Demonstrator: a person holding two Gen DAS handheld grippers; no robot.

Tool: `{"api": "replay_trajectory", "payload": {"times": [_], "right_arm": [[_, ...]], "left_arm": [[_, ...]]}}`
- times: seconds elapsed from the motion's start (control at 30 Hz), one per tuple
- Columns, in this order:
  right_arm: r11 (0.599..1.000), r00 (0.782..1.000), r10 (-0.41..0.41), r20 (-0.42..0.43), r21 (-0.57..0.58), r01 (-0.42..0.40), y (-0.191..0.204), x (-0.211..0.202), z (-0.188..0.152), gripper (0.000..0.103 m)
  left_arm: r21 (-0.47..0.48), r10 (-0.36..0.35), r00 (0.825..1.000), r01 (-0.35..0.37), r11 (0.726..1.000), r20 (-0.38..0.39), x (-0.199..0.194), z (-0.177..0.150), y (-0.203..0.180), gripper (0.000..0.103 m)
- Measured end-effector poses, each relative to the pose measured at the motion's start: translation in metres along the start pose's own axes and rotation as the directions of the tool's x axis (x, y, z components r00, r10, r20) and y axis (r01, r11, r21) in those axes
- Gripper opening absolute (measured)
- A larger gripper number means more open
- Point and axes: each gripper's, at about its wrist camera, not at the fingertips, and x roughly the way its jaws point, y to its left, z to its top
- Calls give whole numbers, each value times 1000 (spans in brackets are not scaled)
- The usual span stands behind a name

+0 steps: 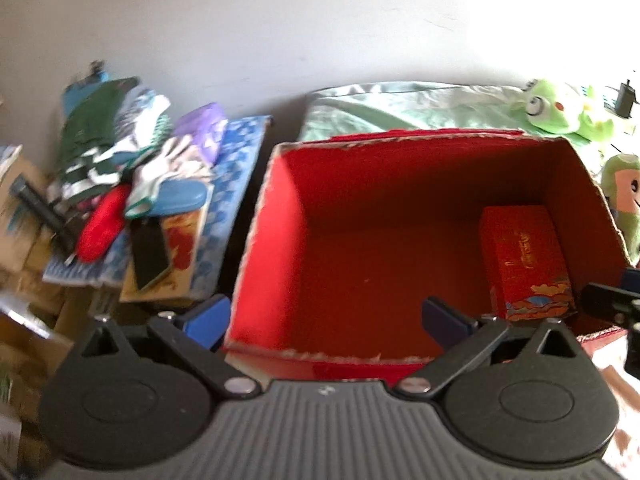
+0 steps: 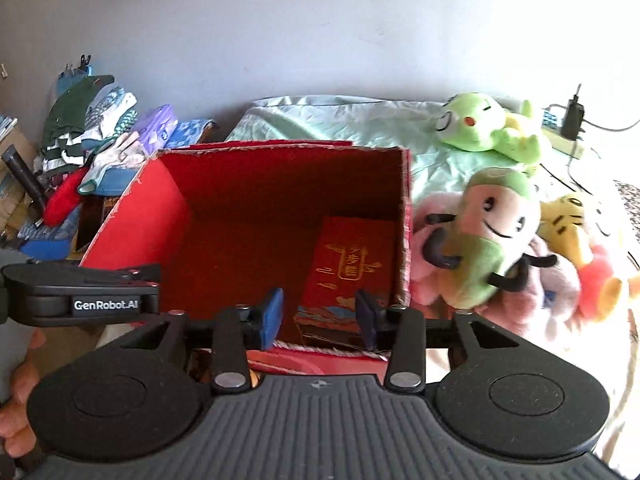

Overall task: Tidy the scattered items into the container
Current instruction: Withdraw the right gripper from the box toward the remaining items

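The box (image 2: 152, 216) is red cardboard, matt inside, with frayed rims. The carton (image 2: 352, 264) within is printed card with gilt. The toys (image 2: 496, 240) are fuzzy plush on crinkled, faintly shiny green cloth (image 2: 340, 120).

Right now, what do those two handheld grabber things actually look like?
Both look alike: a ribbed dark-grey body with two round black discs and black linkage arms. The left gripper has blue pads on its fingertips, as does the right gripper. White "GenRobot.AI" lettering marks the left one's side.
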Motion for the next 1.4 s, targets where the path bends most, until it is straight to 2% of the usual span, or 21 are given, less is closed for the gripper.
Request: {"api": "replay_trajectory", "payload": {"times": [0.1, 0.27, 0.63, 0.9, 0.93, 1.03, 1.23, 1.4], "right_arm": [[1000, 1000, -17, 23, 0, 17, -1, -12, -9, 46], [1000, 999, -17, 45, -24, 18, -5, -30, -24, 48], [1000, 1000, 11, 15, -26, -11, -12, -41, -57, 48], [1000, 1000, 12, -10, -16, -12, -7, -47, -82, 49], [1000, 1000, 1, -6, -11, -1, -7, -48, -84, 49], [999, 999, -47, 9, 17, 47, -12, -50, -89, 62], [993, 994, -108, 20, 58, 107, -23, -52, -96, 63], [993, 997, -79, -7, 90, 79, -28, -48, -103, 64]], "left_arm": [[-39, 21, 1000, -21, 999, 3, -8, -11, -1, 102], [-90, 13, 1000, -14, 996, -10, -25, -28, 1, 102], [-89, 66, 997, -69, 994, -42, -46, -69, -6, 102], [-90, 7, 998, -13, 996, -61, -60, -91, -16, 102], [-91, -7, 998, 1, 996, -65, -61, -93, -18, 102], [-94, -25, 997, 18, 995, -78, -61, -99, -26, 102], [-71, -27, 996, 21, 997, -84, -61, -103, -41, 102], [-74, -47, 993, 39, 996, -107, -56, -107, -43, 102]]}}
